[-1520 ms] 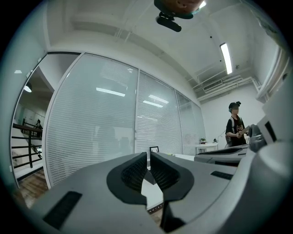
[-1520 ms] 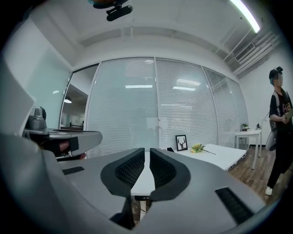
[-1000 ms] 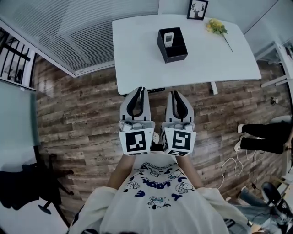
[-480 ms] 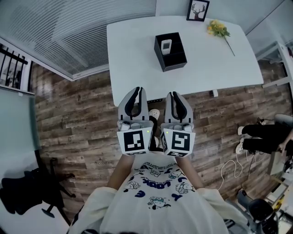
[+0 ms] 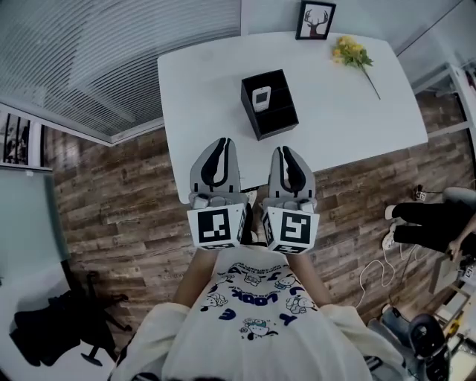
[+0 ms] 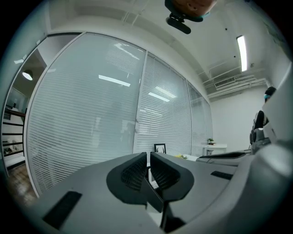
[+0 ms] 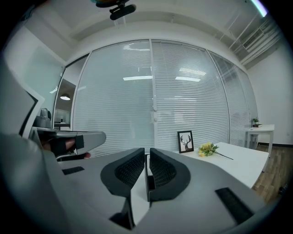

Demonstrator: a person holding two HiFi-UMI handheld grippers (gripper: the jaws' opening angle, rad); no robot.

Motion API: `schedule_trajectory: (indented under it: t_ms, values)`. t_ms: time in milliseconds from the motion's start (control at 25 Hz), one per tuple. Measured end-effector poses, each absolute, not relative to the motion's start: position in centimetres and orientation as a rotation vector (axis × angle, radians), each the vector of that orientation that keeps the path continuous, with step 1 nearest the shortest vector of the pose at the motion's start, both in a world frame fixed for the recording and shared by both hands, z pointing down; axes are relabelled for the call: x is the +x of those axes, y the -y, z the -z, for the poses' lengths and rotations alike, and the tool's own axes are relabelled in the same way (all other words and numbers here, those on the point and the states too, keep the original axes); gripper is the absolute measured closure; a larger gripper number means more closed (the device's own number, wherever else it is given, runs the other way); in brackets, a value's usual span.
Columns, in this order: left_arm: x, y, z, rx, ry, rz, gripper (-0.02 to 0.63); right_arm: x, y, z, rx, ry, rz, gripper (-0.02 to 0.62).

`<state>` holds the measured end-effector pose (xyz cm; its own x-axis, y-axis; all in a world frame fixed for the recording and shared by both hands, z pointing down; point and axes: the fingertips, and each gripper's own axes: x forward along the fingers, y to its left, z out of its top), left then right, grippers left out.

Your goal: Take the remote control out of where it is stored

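Observation:
A white remote control (image 5: 260,98) stands upright in the far compartment of a black open box (image 5: 269,104) on the white table (image 5: 201,89). My left gripper (image 5: 223,141) and right gripper (image 5: 281,151) are held side by side in front of my chest, just short of the table's near edge, both shut and empty. In the left gripper view the jaws (image 6: 149,157) are closed together and the box shows faintly in the narrow slit between them. In the right gripper view the jaws (image 7: 147,155) are also closed with nothing in them.
A framed deer picture (image 5: 314,20) stands at the table's far edge and yellow flowers (image 5: 352,53) lie at its far right. Slatted glass walls (image 5: 111,59) stand to the left. A dark chair base (image 5: 52,327) sits at the lower left, and a seated person's legs (image 5: 424,227) at the right.
The table and box have shifted nearer and to the left in the head view as I walk toward them. Both grippers stay shut side by side.

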<state>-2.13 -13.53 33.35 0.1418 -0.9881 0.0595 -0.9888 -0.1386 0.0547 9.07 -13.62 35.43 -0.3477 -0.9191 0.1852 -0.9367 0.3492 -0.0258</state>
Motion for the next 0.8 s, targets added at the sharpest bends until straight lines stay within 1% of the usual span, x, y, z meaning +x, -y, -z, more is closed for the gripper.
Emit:
schedule_trajectory:
  t_ms: [640,800]
  values:
    - [0.0,23.2,-37.0,2.316,1.8,-0.067,0.569,10.5,22.1,-37.6,1.753,2.37,-0.262,0.541]
    - [0.1,24.8,-38.1,2.3,1.768,-0.081,0.558,10.5,23.6,-38.3,1.751,2.355,-0.276,0.541]
